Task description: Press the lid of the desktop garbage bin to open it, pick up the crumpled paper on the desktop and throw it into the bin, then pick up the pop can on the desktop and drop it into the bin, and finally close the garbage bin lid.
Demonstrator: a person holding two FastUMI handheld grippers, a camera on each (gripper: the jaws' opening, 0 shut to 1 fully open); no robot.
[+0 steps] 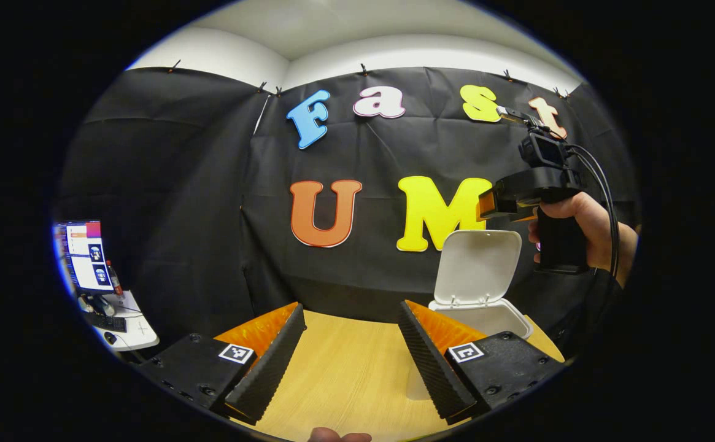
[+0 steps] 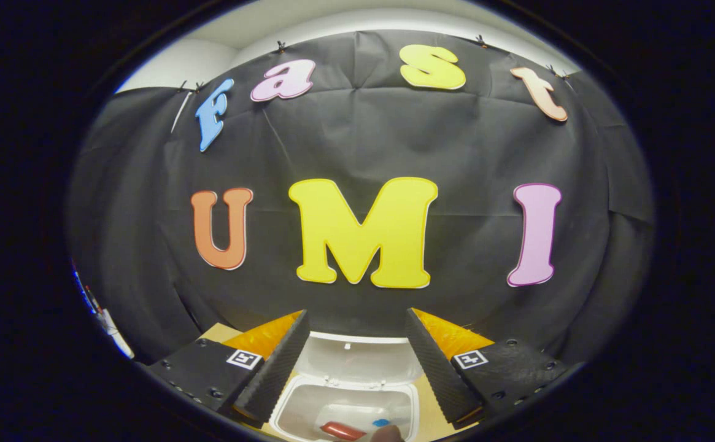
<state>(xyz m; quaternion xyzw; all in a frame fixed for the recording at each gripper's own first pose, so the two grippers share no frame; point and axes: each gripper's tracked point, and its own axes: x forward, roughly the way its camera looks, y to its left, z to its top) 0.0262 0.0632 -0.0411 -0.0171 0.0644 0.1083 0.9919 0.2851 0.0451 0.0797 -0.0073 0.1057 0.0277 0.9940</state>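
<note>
The white bin (image 1: 497,319) stands on the wooden table (image 1: 345,374) at the right, its lid (image 1: 477,267) tipped up and open. My left gripper (image 1: 351,316) hovers open above the bare tabletop, nothing between its fingers. A hand (image 1: 584,224) holds my right gripper (image 1: 493,205) above the bin. In the right gripper view, my right gripper (image 2: 357,319) is open and empty over the bin's rim (image 2: 283,408), with the raised lid (image 2: 357,362) behind. Inside the bin lies a red pop can (image 2: 340,430) beside a small blue bit (image 2: 382,422).
A monitor (image 1: 84,255) and a small white desk (image 1: 133,331) with a keyboard sit far left, beyond the table. Black cloth walls close the back and sides. A fingertip (image 1: 339,436) shows at the bottom edge of the left gripper view.
</note>
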